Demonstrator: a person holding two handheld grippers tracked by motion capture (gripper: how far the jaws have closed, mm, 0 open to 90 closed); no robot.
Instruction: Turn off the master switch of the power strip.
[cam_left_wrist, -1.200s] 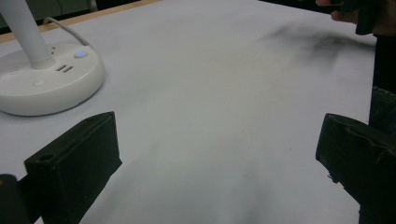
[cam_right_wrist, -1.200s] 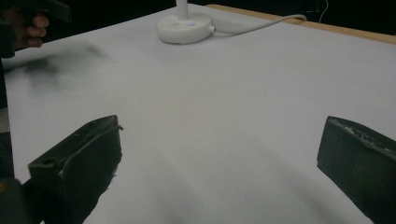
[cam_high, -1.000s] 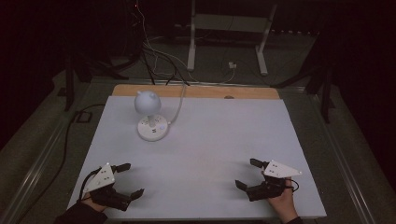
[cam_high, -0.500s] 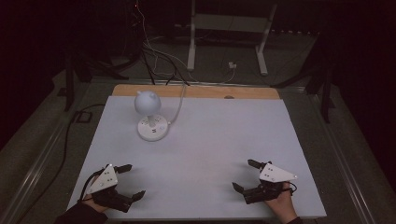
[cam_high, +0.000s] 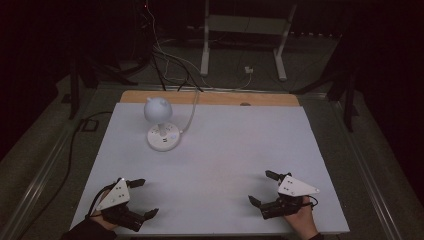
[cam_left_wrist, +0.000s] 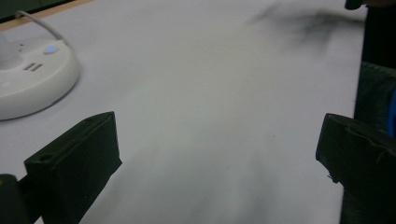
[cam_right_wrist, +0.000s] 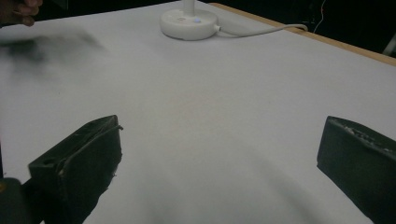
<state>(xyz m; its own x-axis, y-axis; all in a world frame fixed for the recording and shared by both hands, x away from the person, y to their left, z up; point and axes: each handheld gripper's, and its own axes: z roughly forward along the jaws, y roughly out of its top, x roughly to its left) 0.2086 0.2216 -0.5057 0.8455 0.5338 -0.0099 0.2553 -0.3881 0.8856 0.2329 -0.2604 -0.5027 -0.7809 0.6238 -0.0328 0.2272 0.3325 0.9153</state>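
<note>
The lamp (cam_high: 161, 125) looks smooth white plastic — its base faintly glossy — on a matt white table (cam_high: 225, 165) edged in wood.

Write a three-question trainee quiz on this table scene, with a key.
1. True or false: the left gripper holds the lamp.
2. The lamp's cable leaves its base toward: A) the table's far edge, B) the near edge, C) the right gripper.
3. Fill in: both grippers' jaws stand ____.

Key: 1 false, its jaws are apart with nothing between them and the lamp stands well off; 2 A; 3 open.
</note>
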